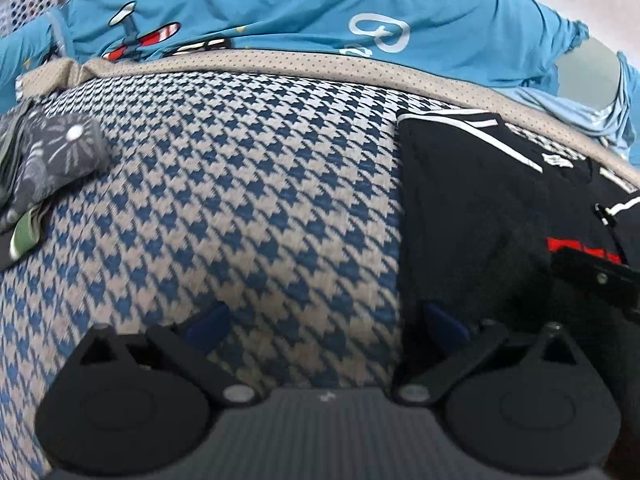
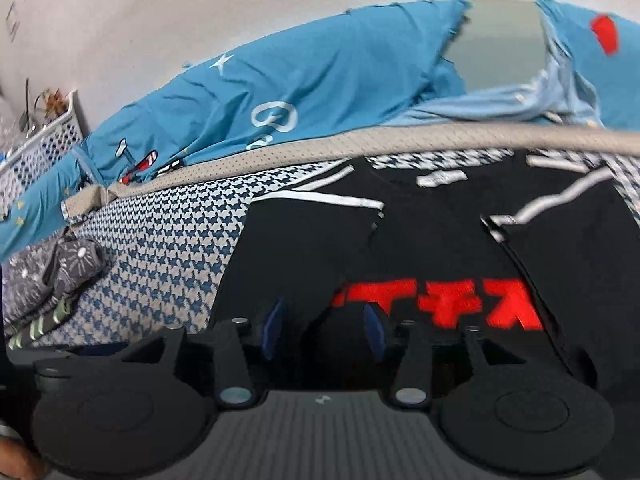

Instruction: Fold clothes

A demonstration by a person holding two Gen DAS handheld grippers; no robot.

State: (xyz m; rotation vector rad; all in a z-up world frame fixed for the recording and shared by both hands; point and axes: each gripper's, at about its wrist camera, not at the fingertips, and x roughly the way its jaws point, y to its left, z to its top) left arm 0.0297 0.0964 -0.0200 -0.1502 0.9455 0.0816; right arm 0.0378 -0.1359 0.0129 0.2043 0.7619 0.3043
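Observation:
A black T-shirt [image 2: 420, 248] with white stripes and a red print [image 2: 440, 304] lies on the blue-and-beige houndstooth surface [image 2: 168, 264], its sleeves folded inward. My right gripper [image 2: 324, 330] hovers over the shirt's near part; its blue pads [image 2: 274, 332] stand apart and I see no cloth pinched between them. In the left wrist view the same shirt [image 1: 472, 200] lies to the right. My left gripper [image 1: 326, 322] is wide open above the bare houndstooth surface [image 1: 240, 200], its right fingertip [image 1: 444, 322] at the shirt's left edge.
A stack of folded grey patterned clothes [image 2: 48, 276] [image 1: 48, 152] sits at the left. Blue printed bedding [image 2: 280, 92] [image 1: 280, 0] lies behind the beige border strip [image 1: 320, 60]. A white slotted basket [image 2: 44, 148] stands far left by the wall.

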